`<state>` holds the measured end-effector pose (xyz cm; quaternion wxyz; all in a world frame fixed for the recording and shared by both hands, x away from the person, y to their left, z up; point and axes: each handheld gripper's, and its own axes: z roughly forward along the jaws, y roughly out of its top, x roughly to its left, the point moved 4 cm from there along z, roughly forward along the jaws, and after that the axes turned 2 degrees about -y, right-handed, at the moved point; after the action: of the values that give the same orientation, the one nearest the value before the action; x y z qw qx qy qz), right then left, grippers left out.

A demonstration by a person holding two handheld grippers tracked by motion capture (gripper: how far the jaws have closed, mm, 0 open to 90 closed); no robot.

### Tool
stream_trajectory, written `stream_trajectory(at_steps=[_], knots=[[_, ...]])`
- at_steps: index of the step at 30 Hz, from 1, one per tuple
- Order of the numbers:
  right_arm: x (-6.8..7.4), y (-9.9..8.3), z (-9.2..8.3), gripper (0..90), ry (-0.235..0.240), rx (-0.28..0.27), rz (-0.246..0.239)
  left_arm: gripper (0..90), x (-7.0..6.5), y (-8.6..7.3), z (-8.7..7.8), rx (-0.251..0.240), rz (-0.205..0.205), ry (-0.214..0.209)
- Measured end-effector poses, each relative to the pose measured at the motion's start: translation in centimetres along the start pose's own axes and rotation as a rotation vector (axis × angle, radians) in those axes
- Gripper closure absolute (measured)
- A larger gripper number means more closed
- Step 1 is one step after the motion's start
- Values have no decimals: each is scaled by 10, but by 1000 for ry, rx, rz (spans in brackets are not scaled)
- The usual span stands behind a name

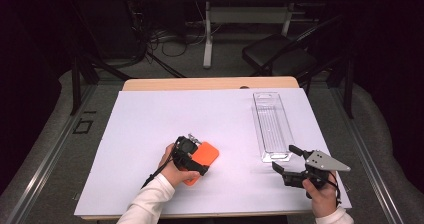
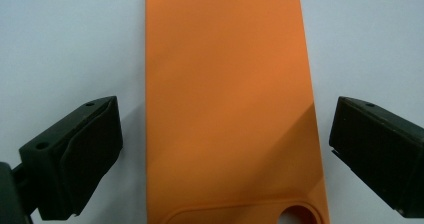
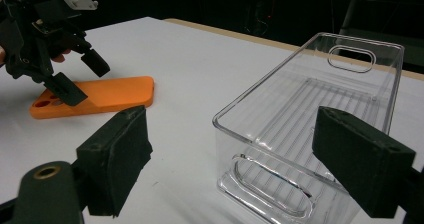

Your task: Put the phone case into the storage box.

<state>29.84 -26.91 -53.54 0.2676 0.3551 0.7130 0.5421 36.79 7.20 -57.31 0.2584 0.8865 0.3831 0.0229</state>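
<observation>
An orange phone case (image 1: 202, 159) lies flat on the white-covered worktop (image 1: 165, 119), back side up, with its camera cut-out toward the person. The left gripper (image 1: 192, 159) hangs directly over it, pointing down. In the left gripper view its jaws stand wide, one on each long side of the case and clear of both edges, which looks like a line-up for pinching the case across its width; nothing is held yet.

A clear plastic bin (image 1: 272, 126), long and narrow with a handle slot at each end, sits empty toward the right of the worktop, well apart from the case. Its open top and bare ribbed floor make it a likely place for the case to go.

The right gripper (image 1: 290, 163) waits just beside the bin's near end, jaws spread wide and empty, probably placed to steady the bin.
</observation>
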Motion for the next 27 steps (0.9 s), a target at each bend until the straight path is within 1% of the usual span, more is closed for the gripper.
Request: stream_trajectory(at_steps=[1, 2, 5, 6, 8, 9, 13, 17, 27], knots=[[0, 0, 0, 144, 0, 0, 0, 7, 0, 0, 0, 0, 0, 0], [0, 0, 0, 144, 0, 0, 0, 7, 1, 0, 10, 6, 8, 15], [0, 0, 1, 144, 2, -1, -1, 7, 1, 0, 13, 9, 16, 26], [0, 0, 1, 144, 2, -1, 1, 7, 0, 0, 13, 2, 19, 35], [0, 0, 1, 144, 2, -1, 1, 7, 0, 0, 14, 2, 23, 37], [0, 0, 1, 144, 2, -1, 2, 7, 0, 0, 14, 3, 31, 43], [0, 0, 1, 144, 2, -1, 0, 8, -1, 0, 15, -2, 35, 57], [0, 0, 1, 144, 3, 0, -3, 8, 0, -1, 15, 13, 43, 82], [0, -1, 1, 144, 3, 5, 0, 16, -3, -2, 14, 31, 33, 96]])
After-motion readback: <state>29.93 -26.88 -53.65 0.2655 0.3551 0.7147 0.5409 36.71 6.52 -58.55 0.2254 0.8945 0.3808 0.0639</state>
